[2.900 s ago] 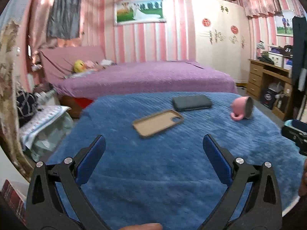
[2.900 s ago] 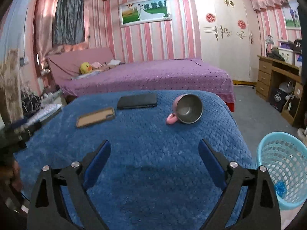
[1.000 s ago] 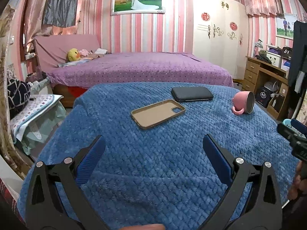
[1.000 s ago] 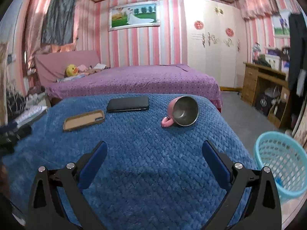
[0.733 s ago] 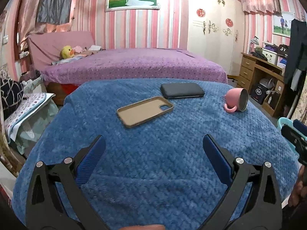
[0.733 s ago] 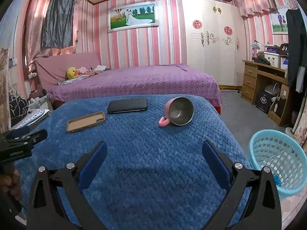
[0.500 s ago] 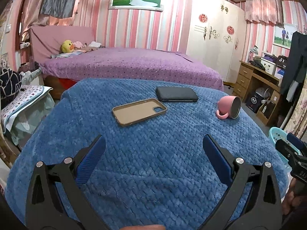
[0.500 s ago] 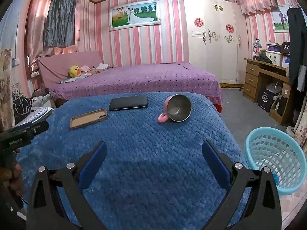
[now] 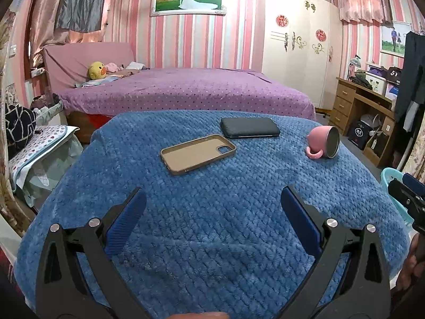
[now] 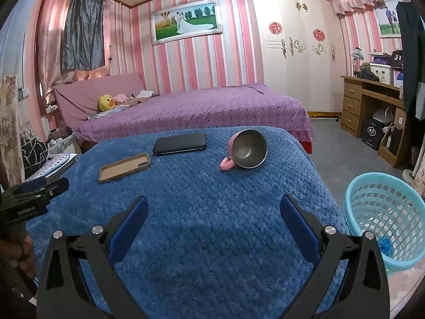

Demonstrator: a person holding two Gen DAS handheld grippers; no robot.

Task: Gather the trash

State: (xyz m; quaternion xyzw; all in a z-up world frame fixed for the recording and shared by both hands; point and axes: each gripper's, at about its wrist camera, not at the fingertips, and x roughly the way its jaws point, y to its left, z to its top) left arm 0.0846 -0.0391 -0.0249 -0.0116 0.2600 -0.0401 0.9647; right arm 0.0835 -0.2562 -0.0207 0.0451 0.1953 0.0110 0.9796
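Blue scrap [image 10: 384, 242] lies at the bottom of the light blue plastic basket [image 10: 382, 204], seen through the mesh wall. What the scrap is cannot be told. Basket stands on the floor, right of the blue blanket [image 10: 212, 212], just beside its right edge; in the left wrist view only a bit of its rim [image 9: 388, 175] shows at far right.

On the blanket, far side: pink cup [image 10: 245, 149] lying on its side, mouth toward the near right, handle resting on the blanket. Left of it a dark phone [image 10: 180, 143] lies flat. Nearer and further left, a tan phone case [image 10: 124, 167] lies open side up, close to the phone but apart from it.

Right gripper [image 10: 213, 222] hovers over the near part of the blanket, fingers spread wide, nothing between them. Left gripper [image 9: 212, 216] likewise: fingers wide apart, empty, above the blanket, near edge. Each gripper shows at the edge of the other's view, held in a hand.

Behind the blanket: purple bed [image 10: 202, 109] with a yellow duck toy [image 10: 105, 102] near the headboard. White wardrobe [image 10: 297, 53] far right, wooden desk [image 10: 372, 101] beyond the basket.
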